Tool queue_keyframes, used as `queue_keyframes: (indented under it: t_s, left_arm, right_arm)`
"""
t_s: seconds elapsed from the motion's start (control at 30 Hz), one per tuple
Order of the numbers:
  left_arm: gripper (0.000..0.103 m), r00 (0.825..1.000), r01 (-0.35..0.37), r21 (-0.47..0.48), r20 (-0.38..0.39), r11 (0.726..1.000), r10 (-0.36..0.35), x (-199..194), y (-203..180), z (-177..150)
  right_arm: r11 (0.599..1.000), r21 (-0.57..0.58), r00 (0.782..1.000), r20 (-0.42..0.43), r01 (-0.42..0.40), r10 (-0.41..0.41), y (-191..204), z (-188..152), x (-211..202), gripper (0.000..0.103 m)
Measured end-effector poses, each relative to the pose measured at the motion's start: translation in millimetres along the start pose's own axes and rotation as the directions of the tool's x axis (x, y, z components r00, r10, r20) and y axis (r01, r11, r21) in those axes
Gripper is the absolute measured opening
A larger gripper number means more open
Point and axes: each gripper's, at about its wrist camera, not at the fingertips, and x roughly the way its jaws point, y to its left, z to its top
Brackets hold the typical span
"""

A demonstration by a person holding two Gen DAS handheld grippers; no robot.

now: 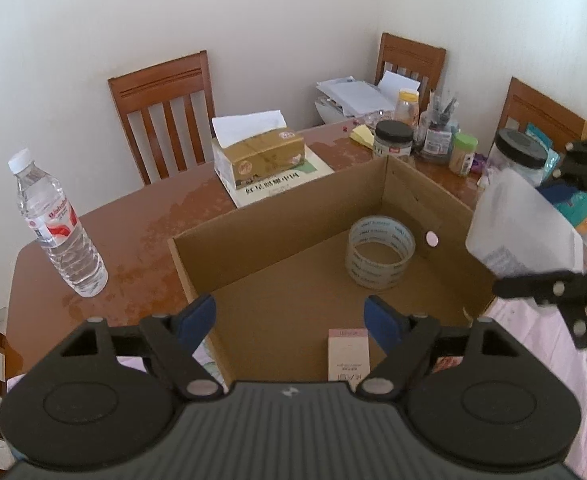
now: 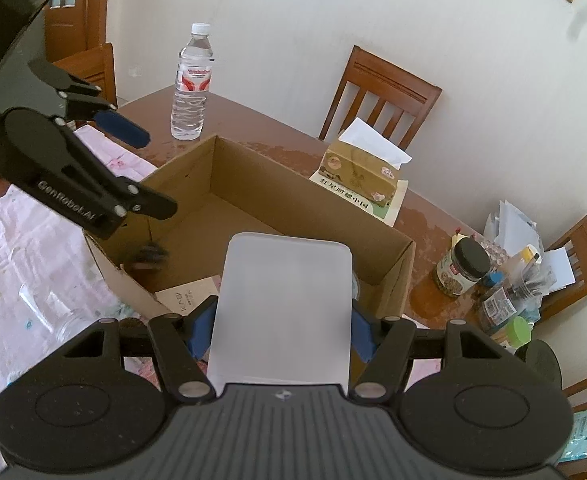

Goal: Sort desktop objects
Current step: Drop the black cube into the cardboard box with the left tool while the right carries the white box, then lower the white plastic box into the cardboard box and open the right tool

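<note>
An open cardboard box (image 1: 277, 208) stands on the brown table. Inside it lie a roll of clear tape (image 1: 380, 252) and a small pink carton (image 1: 348, 354). My left gripper (image 1: 291, 320) is open and empty, hovering over the box's near end; it also shows in the right wrist view (image 2: 153, 168). My right gripper (image 2: 283, 328) is shut on a white flat box (image 2: 285, 304) and holds it above the cardboard box's edge (image 2: 393, 240). In the left wrist view that white box (image 1: 521, 232) hangs at the right, over the box's right wall.
A water bottle (image 1: 59, 220) stands at the left. A tissue box (image 1: 259, 156) sits on a booklet behind the cardboard box. Jars (image 1: 393, 140), bottles and papers crowd the far right corner. Wooden chairs (image 1: 165, 116) ring the table. A pink cloth (image 2: 33, 260) covers the near side.
</note>
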Motion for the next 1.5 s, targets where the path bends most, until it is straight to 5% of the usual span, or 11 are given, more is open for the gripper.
queue_keyframes:
  t_s: [0.23, 1.3, 1.5]
  left_arm:
    - [0.089, 0.999, 0.011, -0.008, -0.043, 1.000, -0.012, -2.6, 0.2, -14.2]
    - [0.090, 0.987, 0.019, 0.028, -0.159, 0.999, -0.014, -57.4, 0.9, -69.3]
    - [0.090, 0.984, 0.006, 0.004, -0.178, 1.000, -0.005, -57.7, 6.6, -77.0]
  right_arm:
    - [1.000, 0.015, 1.000, -0.019, -0.019, 0.019, -7.3, 5.6, 16.9, 0.071]
    - [0.988, -0.009, 0.982, -0.117, -0.153, 0.151, 14.9, 87.0, 109.0, 0.071]
    - [0.988, 0.021, 0.983, -0.106, -0.150, 0.152, 14.1, 93.4, 114.5, 0.079]
